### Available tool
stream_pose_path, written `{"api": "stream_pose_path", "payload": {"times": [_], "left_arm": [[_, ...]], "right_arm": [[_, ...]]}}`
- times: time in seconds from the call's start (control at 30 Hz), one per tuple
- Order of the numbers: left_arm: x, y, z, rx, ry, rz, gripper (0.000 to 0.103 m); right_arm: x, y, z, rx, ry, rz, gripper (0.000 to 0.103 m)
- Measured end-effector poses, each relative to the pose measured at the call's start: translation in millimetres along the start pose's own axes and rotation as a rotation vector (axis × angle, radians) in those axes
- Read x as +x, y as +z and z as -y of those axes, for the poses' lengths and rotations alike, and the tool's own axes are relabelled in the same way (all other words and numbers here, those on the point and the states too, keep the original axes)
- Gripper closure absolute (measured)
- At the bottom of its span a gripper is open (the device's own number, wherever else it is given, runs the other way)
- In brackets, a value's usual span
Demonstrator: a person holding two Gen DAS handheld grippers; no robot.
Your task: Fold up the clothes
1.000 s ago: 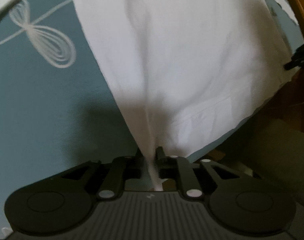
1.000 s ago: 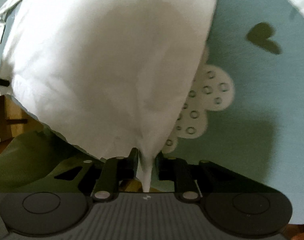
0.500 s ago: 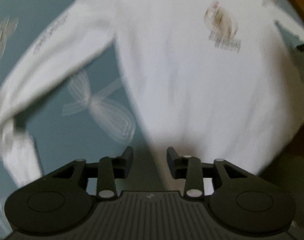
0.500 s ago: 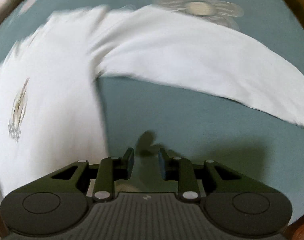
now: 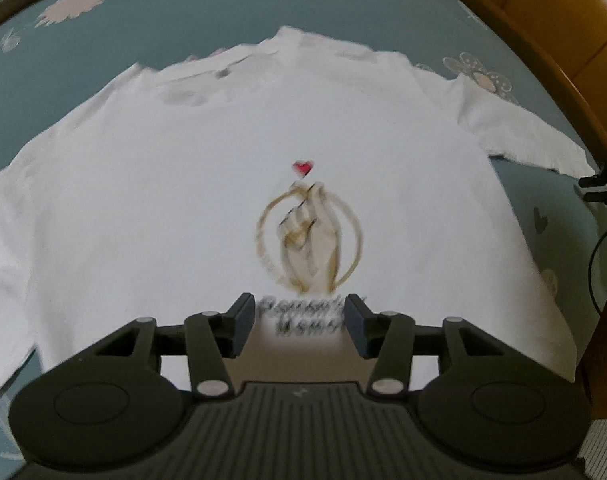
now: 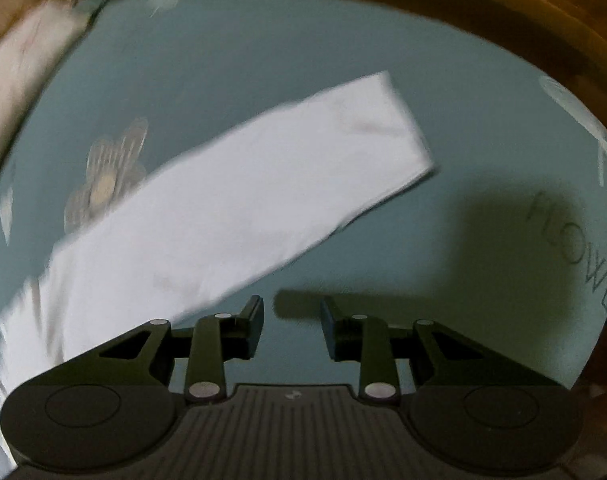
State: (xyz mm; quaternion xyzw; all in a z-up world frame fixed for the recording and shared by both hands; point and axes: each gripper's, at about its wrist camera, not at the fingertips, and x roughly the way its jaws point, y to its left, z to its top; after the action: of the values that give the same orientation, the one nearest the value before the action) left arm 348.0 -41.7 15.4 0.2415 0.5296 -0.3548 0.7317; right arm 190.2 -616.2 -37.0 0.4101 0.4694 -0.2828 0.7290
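Left gripper (image 5: 299, 326): jaws spread, having just been opening, nothing between them; poised above the lower front of the white long-sleeved shirt (image 5: 175, 200), which lies face up and spread flat directly beyond the fingertips, hem nearest, collar farthest. Right gripper (image 6: 291, 326): jaws likewise parted and just been opening, empty, only teal bedsheet (image 6: 263, 60) showing in the gap; one sleeve (image 6: 243, 184) of the shirt runs diagonally from lower left of the jaws to upper right, cuff end farthest out, its near edge passing just by the left finger. Printed motif (image 5: 309, 236), a hand within a ring under a small red heart, sits just ahead of the left jaws, lettering below it partly screened by the fingers. Handling, by judgement: thin knit, light, limp, no stiffness to hold a crease by itself; will drape and drag on the sheet, not slippery, not fragile. Best taken by pinching an edge or seam, such as a cuff, shoulder point or hem corner, rather than the flat middle. Beyond the shirt: flower-patterned sheet, wooden bed frame (image 5: 543, 20) along the far right. Not determinable: hem line beneath the left gripper body, the shirt's left sleeve cut by the frame edge, wording blurred, pale bundle (image 6: 27, 52) at upper left of the right view unidentified.
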Motion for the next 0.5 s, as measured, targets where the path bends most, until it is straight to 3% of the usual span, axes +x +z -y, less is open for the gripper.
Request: {"api": "stream_pose_path", "payload": {"times": [0.23,0.4,0.43,0.5], "left_arm": [[7.6,7.2,25.6,0.092,-0.018,-0.066,0.047],[11.0,11.0,37.5,0.149,-0.016,-0.083,0.044],[12.2,12.0,38.7,0.154,-0.019,-0.086,0.044],[14.4,14.6,41.3,0.163,-0.019,-0.090,0.044]], "right_arm": [[-5.6,11.2,62.9,0.259,0.103,0.134,0.063],[-1.6,18.6,70.3,0.297,0.132,0.204,0.064],[-0.1,20.9,69.3,0.288,0.128,0.208,0.065],[0.3,26.5,64.3,0.248,0.100,0.205,0.087]]}}
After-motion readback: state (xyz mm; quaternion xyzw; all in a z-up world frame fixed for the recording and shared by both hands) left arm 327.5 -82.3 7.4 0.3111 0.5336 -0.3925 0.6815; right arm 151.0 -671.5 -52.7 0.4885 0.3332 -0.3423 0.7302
